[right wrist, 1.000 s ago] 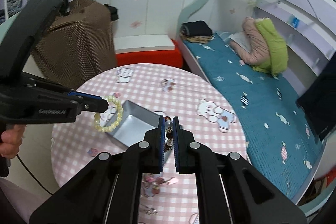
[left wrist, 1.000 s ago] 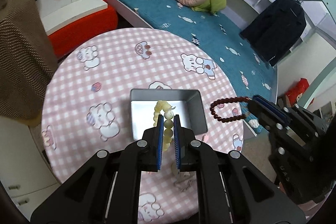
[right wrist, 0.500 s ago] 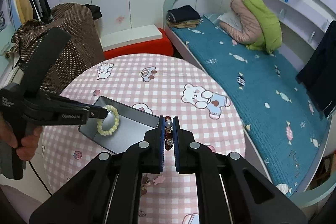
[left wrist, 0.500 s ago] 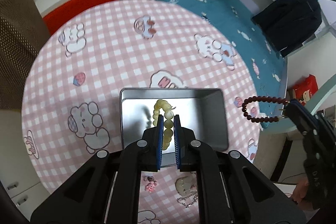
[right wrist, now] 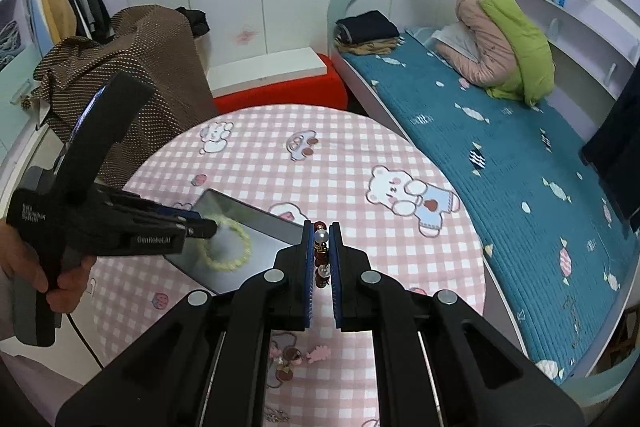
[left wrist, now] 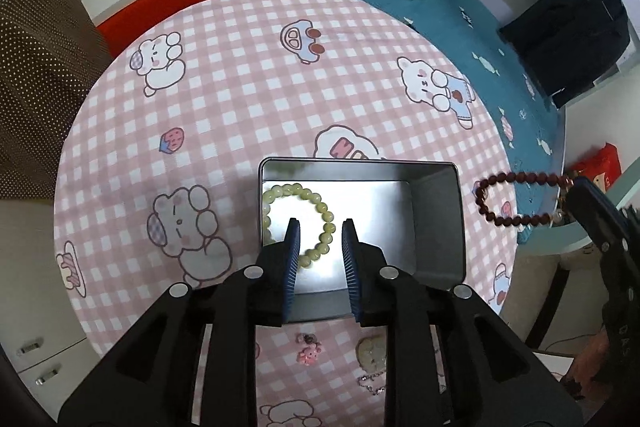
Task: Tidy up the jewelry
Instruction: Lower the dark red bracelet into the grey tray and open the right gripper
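Since half a second ago the left gripper [left wrist: 318, 223] has parted its fingers and dropped the pale bead bracelet [left wrist: 298, 217], which now lies flat in the left half of the metal tin [left wrist: 436, 227] at lower centre. Hovering over it, the jaws stand apart and empty.

From the right wrist, the right gripper [right wrist: 321, 243] is clamped on the dark bead bracelet [right wrist: 320, 261] at frame centre (light, limp, round beads likely slippery), best pinched across several beads.
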Demonstrator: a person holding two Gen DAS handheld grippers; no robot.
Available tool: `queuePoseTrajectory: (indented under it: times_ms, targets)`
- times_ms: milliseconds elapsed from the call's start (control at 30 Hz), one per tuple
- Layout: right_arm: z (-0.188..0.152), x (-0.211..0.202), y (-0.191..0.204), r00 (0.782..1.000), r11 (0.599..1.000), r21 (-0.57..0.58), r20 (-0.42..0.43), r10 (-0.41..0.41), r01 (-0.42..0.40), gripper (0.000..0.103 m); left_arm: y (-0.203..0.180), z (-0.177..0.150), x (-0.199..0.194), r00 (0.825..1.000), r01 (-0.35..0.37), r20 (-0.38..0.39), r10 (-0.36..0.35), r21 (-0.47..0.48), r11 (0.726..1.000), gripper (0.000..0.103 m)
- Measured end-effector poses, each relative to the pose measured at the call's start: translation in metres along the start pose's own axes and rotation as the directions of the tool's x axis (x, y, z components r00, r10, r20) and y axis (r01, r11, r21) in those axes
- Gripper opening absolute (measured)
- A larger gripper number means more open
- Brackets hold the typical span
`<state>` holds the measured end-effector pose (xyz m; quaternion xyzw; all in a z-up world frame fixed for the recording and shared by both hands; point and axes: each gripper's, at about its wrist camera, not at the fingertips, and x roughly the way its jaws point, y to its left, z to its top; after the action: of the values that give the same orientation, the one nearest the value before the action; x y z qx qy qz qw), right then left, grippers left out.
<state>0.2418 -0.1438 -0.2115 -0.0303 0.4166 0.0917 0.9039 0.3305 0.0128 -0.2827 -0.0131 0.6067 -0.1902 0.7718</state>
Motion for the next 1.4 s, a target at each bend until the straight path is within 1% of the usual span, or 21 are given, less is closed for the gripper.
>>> queuePoseTrajectory:
  times_ms: [133,300,467,567,667,733,767,800,867,933,1000,1100,1167,1333,1367,1400]
  targets:
    - [0.006,0.005,0.01,0.999,0.999,-0.018,-0.001,0.049,-0.049,0.006,0.001,-0.004,-0.012,1.0,-0.007,0.027,0.007,0.003,1.0,0.024]
    - [0.007,0.023,0.03,0.992,0.992,-0.049,-0.047,0.117,-0.119,0.006,0.012,-0.011,-0.031,0.998,-0.017,0.061,0.019,-0.023,1.0,0.024]
    - [0.009,0.041,0.054,0.974,0.975,-0.068,-0.101,0.205,-0.212,0.006,0.028,-0.018,-0.045,0.995,-0.038,0.085,0.043,-0.055,0.998,0.024]
    - [0.01,0.053,0.069,0.956,0.96,-0.07,-0.135,0.262,-0.273,0.006,0.039,-0.022,-0.049,0.994,-0.055,0.089,0.062,-0.074,0.996,0.024]
    - [0.011,0.066,0.078,0.949,0.955,-0.078,-0.163,0.271,-0.286,0.007,0.051,-0.026,-0.051,0.994,-0.057,0.088,0.066,-0.099,0.994,0.024]
    - [0.012,0.074,0.08,0.952,0.961,-0.07,-0.171,0.253,-0.268,0.009,0.057,-0.028,-0.051,0.994,-0.06,0.085,0.07,-0.106,0.993,0.024]
    - [0.013,0.079,0.08,0.955,0.968,-0.058,-0.19,0.228,-0.242,0.017,0.059,-0.029,-0.051,0.994,-0.064,0.081,0.073,-0.106,0.992,0.024]
    - [0.013,0.082,0.078,0.958,0.974,-0.051,-0.202,0.204,-0.219,0.029,0.061,-0.03,-0.051,0.994,-0.065,0.08,0.074,-0.107,0.992,0.024]
    - [0.012,0.079,0.074,0.965,0.981,-0.04,-0.193,0.177,-0.188,0.038,0.064,-0.032,-0.051,0.995,-0.06,0.079,0.068,-0.107,0.992,0.024]
    - [0.013,0.076,0.071,0.969,0.982,-0.042,-0.18,0.172,-0.183,0.038,0.065,-0.034,-0.051,0.995,-0.056,0.08,0.064,-0.1,0.993,0.025]
    - [0.014,0.069,0.071,0.974,0.986,-0.051,-0.171,0.147,-0.158,0.038,0.064,-0.035,-0.051,0.995,-0.052,0.078,0.06,-0.094,0.994,0.025]
    - [0.016,0.062,0.069,0.978,0.988,-0.043,-0.157,0.141,-0.149,0.038,0.062,-0.036,-0.053,0.995,-0.041,0.082,0.048,-0.082,0.996,0.026]
    - [0.016,0.057,0.069,0.981,0.99,-0.045,-0.147,0.128,-0.136,0.038,0.06,-0.037,-0.055,0.995,-0.037,0.088,0.043,-0.071,0.997,0.029]
    - [0.015,0.047,0.069,0.986,0.993,-0.031,-0.126,0.105,-0.11,0.038,0.053,-0.043,-0.059,0.995,-0.023,0.096,0.027,-0.041,0.999,0.03]
    - [0.015,0.045,0.069,0.987,0.994,-0.03,-0.123,0.099,-0.104,0.039,0.051,-0.044,-0.06,0.995,-0.02,0.098,0.023,-0.036,0.999,0.031]
    - [0.013,0.041,0.068,0.989,0.996,-0.029,-0.12,0.086,-0.09,0.042,0.05,-0.045,-0.061,0.995,-0.018,0.1,0.021,-0.03,0.999,0.032]
